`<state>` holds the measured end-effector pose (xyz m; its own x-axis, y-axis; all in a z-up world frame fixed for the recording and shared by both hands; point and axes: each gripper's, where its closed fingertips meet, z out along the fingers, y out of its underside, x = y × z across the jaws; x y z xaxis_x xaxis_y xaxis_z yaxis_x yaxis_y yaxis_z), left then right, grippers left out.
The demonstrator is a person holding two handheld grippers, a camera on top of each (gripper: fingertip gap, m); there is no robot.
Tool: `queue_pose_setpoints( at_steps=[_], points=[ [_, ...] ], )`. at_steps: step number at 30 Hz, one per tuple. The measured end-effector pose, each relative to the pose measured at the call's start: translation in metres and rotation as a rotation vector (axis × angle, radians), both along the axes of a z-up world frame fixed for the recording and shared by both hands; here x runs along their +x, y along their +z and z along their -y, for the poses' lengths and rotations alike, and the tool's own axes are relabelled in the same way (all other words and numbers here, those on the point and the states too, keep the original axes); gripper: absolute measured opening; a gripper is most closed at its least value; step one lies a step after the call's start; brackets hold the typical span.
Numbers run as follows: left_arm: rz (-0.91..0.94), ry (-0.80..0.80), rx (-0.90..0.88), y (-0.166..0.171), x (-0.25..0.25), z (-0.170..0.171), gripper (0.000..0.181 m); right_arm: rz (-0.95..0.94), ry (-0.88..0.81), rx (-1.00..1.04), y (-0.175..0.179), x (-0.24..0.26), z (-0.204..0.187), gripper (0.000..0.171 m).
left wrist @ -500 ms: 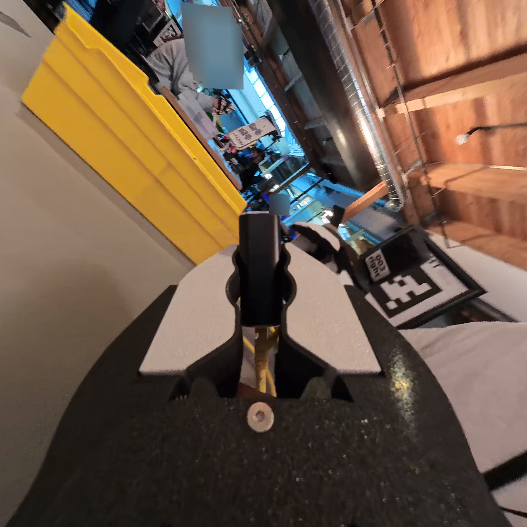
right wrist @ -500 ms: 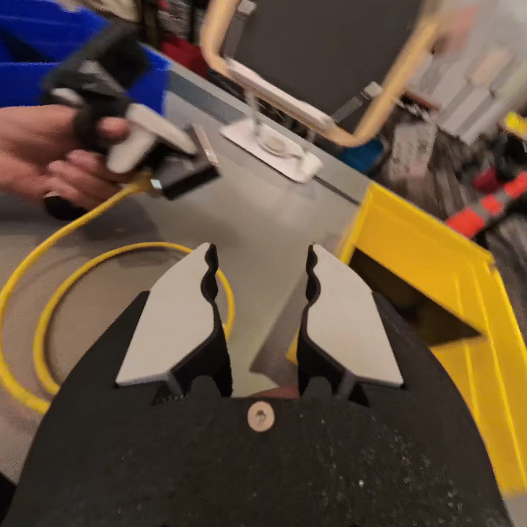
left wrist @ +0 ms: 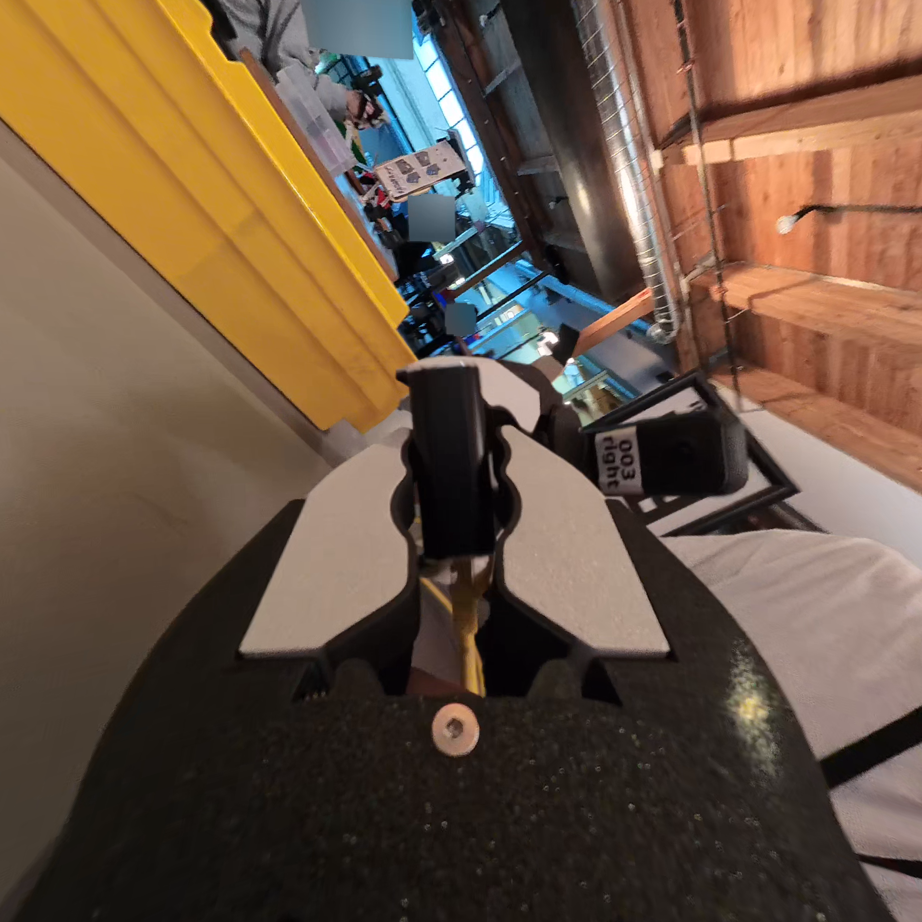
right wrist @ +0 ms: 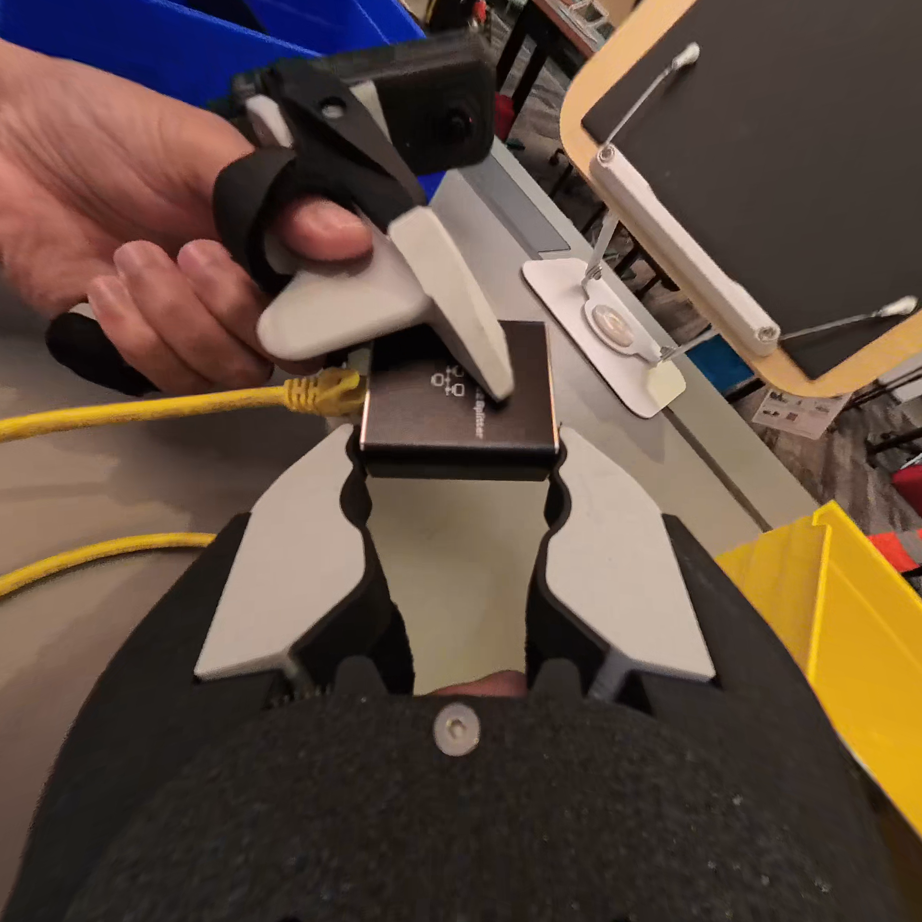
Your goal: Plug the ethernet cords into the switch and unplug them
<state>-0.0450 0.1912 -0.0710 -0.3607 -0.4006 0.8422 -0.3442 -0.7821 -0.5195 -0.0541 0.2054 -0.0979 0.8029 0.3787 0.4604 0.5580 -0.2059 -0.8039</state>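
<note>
A small black metal box-shaped switch (right wrist: 459,404) is being pinched flat between the pressed-in jaws of the left gripper (left wrist: 451,479), above a grey tabletop (right wrist: 149,479). A yellow ethernet cord (right wrist: 149,406) is being kept plugged into its left end. The right gripper (right wrist: 459,449), jaws spread wide, is being held around the switch's near edge, its grey fingertips (right wrist: 339,449) touching or almost touching the corners. A yellow plastic bin (right wrist: 848,623) is sitting nearby on the right.
</note>
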Motion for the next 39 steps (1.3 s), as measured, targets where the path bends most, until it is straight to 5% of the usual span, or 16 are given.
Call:
queue_pose_setpoints(
  at_steps=[6,9,13,21,26,35,39],
  points=[
    [-0.075,0.164,0.256,0.000,-0.002,-0.022,0.042,-0.366,-0.180,-0.183,-0.003,0.046,-0.010,0.069],
    [-0.143,0.150,0.573,-0.004,-0.008,-0.014,0.041,-0.479,-0.215,-0.256,-0.003,0.052,-0.007,0.069],
    [-0.234,0.142,0.945,-0.016,-0.015,-0.003,0.028,-0.299,-0.199,-0.162,0.005,0.042,-0.004,0.069],
    [-0.394,0.180,1.209,-0.046,-0.028,0.003,0.015,-0.257,-0.182,-0.201,-0.015,0.018,0.000,0.068],
    [-0.500,0.189,1.413,-0.057,-0.040,-0.001,0.013,-0.280,-0.129,-0.411,-0.028,0.007,0.011,0.069],
    [-0.515,0.220,1.516,-0.049,-0.043,0.005,0.013,-0.103,-0.190,-0.444,-0.031,0.007,0.009,0.070],
    [-0.410,0.232,1.131,-0.041,-0.041,0.015,0.020,-0.054,-0.186,-0.345,-0.023,0.012,0.007,0.070]
  ],
)
